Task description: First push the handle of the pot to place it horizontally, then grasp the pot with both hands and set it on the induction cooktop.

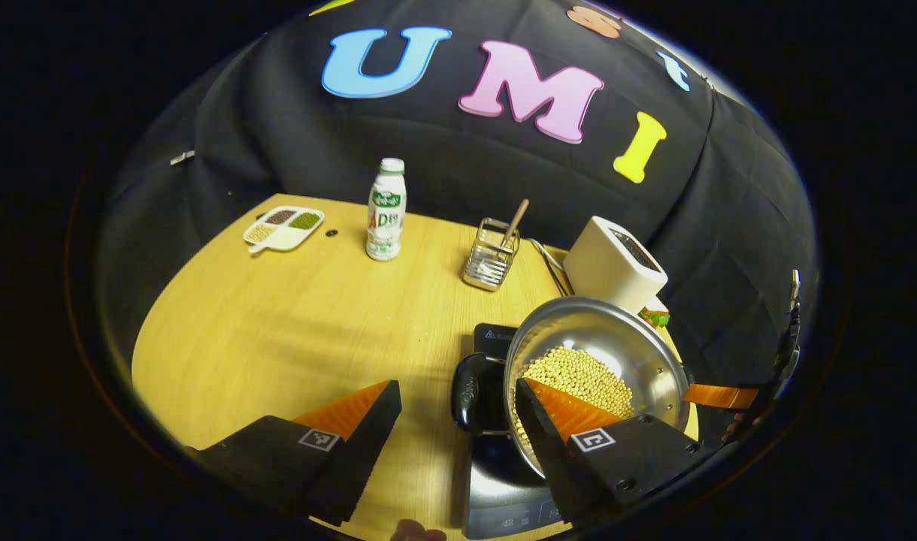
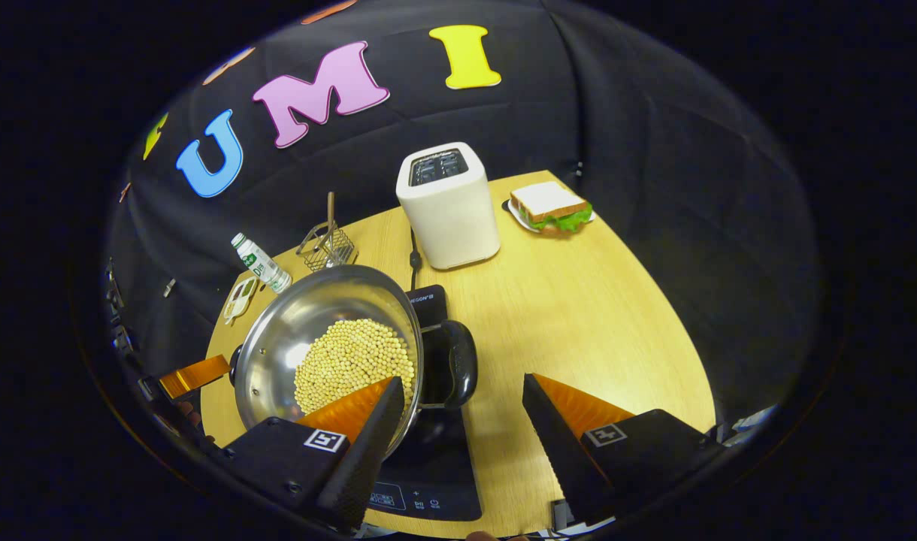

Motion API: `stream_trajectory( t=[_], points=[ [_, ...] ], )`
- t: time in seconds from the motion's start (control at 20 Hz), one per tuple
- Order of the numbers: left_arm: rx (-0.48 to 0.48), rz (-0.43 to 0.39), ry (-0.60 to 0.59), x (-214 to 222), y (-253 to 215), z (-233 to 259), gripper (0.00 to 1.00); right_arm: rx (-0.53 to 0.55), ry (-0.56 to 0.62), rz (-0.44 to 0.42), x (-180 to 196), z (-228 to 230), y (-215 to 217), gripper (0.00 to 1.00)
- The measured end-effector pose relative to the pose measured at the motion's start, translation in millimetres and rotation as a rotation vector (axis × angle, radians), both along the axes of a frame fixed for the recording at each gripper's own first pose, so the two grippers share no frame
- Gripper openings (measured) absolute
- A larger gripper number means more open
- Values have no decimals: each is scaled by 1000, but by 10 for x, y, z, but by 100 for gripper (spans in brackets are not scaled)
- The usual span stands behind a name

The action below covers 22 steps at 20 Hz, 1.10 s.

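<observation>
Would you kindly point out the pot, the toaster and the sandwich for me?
pot (image 2: 293, 330): right gripper view, bare inner wall above the beans.
toaster (image 2: 451, 218): right gripper view, front face.
sandwich (image 2: 545, 200): right gripper view, top bread slice.

I'm working in a staged kitchen booth, not a real home: black cloth wall (image 2: 654, 188) behind a wooden table (image 2: 579, 315) set with a toaster (image 2: 449, 207), induction cooktop (image 2: 428, 481), utensil rack (image 1: 491, 255), sandwich plate (image 2: 550, 207) and drink bottle (image 1: 386, 210).

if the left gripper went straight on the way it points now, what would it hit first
Probably the pot's black side handle, which sits between the open left gripper fingers. Depth is unclear; beyond it lies the cooktop.
</observation>
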<state>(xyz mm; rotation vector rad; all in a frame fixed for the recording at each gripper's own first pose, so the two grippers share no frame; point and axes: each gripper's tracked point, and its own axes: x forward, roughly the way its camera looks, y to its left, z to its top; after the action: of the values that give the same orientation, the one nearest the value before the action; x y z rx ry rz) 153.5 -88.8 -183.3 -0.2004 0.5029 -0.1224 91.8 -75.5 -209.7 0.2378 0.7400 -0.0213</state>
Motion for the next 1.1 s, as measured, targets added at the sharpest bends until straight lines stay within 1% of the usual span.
stream_trajectory(
  t=[0.05,0.1,0.15,0.25,0.4,0.5,0.6,0.75,0.8,0.85,0.9,0.95,1.0,1.05,1.1],
  points=[
    [-10,5,-27,-117,35,134,95,0,-32,-19,-39,144,-20,99],
    [-14,9,-69,-237,78,297,93,-8,-70,-31,-65,296,-37,99],
    [-1,19,-121,-385,152,410,96,-24,-115,-40,-95,463,-76,99],
    [59,45,-235,-567,307,762,95,-65,-217,-47,-168,794,-103,99],
    [145,87,-398,-950,483,1257,95,-112,-395,-57,-344,1339,-103,99],
    [171,111,-475,-1230,552,1470,95,-109,-510,-61,-499,1646,-14,99],
    [177,132,-529,-1503,612,1600,95,-101,-599,-69,-673,1862,38,98],
    [198,147,-572,-1854,677,1639,95,-89,-712,-53,-928,2057,157,98],
    [197,154,-583,-1976,703,1612,93,-84,-746,-30,-1007,2075,242,98],
    [191,158,-606,-2093,708,1573,93,-94,-773,-17,-1093,2038,261,98],
    [180,186,-609,-2206,761,1500,95,-111,-787,-11,-1170,1976,285,98],
    [162,215,-597,-2303,824,1359,92,-124,-795,-2,-1259,1901,318,98],
    [138,227,-579,-2400,838,1235,95,-136,-790,4,-1344,1838,349,98],
    [126,228,-562,-2496,817,1121,95,-144,-785,8,-1422,1794,370,100],
    [135,234,-546,-2577,842,1052,95,-148,-781,13,-1468,1762,394,98]
  ],
)
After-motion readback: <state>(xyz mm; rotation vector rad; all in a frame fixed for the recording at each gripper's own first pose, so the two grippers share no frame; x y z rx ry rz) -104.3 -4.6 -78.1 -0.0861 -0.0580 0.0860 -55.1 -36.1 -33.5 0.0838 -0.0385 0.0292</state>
